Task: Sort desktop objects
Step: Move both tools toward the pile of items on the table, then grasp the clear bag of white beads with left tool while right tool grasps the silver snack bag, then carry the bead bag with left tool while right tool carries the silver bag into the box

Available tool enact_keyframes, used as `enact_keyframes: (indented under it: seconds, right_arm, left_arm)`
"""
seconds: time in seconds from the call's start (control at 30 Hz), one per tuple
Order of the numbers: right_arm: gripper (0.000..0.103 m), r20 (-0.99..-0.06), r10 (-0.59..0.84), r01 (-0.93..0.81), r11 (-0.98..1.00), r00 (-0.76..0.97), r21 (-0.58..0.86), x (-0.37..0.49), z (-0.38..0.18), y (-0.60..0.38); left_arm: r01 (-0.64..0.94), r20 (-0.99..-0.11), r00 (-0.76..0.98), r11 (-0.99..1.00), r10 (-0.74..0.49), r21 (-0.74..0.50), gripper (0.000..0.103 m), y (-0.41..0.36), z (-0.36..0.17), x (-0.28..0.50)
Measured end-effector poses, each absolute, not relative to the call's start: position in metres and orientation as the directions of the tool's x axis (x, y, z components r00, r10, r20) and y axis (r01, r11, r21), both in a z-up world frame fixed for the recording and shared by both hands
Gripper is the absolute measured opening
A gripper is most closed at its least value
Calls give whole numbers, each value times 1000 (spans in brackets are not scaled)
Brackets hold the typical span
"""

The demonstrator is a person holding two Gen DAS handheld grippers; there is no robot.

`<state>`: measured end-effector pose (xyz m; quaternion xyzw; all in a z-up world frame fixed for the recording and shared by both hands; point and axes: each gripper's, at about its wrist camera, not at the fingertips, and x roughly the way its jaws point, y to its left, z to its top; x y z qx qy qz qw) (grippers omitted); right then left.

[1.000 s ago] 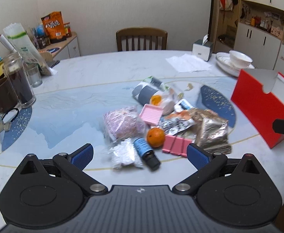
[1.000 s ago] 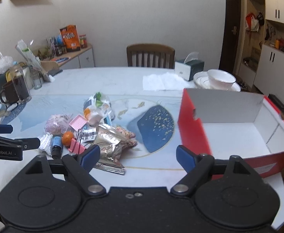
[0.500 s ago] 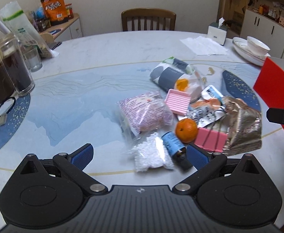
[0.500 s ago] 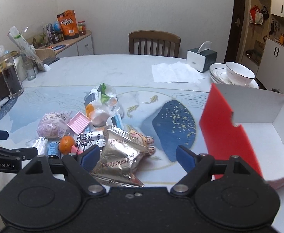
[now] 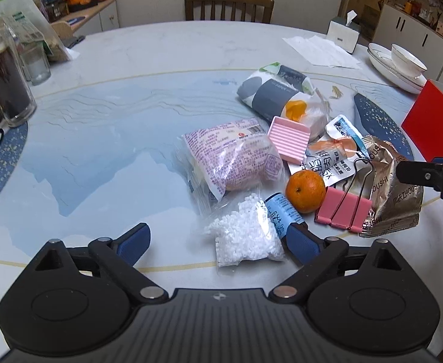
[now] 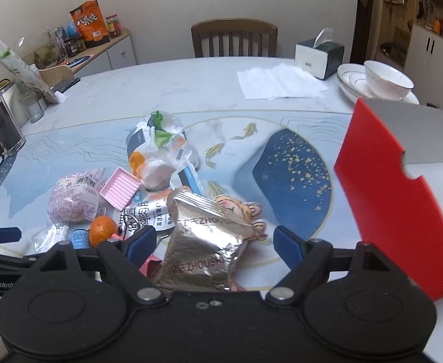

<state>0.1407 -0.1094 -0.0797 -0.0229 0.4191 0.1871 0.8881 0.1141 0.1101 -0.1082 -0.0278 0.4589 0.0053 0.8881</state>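
Foil packet (image 6: 203, 242) (between spread fingers)

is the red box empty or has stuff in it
Empty as far as shown: the red box shows only bare white floor and walls inside; its near corner is hidden by the red side.

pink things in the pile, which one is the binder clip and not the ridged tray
The binder clip is the pink one with wire handles, lying beside the orange against the silver snack bag. The ridged pink tray sits further back by the purple bread packet.
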Motion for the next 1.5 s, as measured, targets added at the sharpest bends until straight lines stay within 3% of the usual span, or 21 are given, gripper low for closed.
enact_keyframes:
  seconds: [0.27, 0.47, 0.57, 0.63, 0.8, 1.2, 1.5]
  right_arm:
    - [83, -790, 278, -320, 941, 546, 109, 151, -92, -100]
    - [82, -812, 273, -316, 942, 516, 115, 154, -100, -95]
    - [76, -819, 275, -319, 940, 504, 119, 155, -101, -93]
    - [66, -826, 274, -321, 939, 492, 121, 156, -102, -92]
    - [63, -830, 277, -316, 940, 484, 130, 156, -102, -92]
    - [47, -825, 271, -299, 945, 496, 131, 150, -91, -101]
    - [46, -797, 307, -338, 931, 520, 138, 142, -69, -121]
  left_arm:
    - [-23, -829, 555, 995, -65, -93, 87, 117, -115, 122]
    - [4, -829, 548, 991, -111, -130, 72, 121, -116, 125]
    - [21, -826, 549, 990, -129, -141, 66, 122, -115, 125]
    - [29, -823, 550, 988, -144, -154, 60, 123, -115, 125]
    - [40, -816, 546, 979, -191, -202, 41, 129, -114, 127]
    - [72, -793, 561, 968, -238, -239, 33, 138, -110, 123]
    - [61, -762, 604, 967, -234, -249, 33, 131, -87, 110]
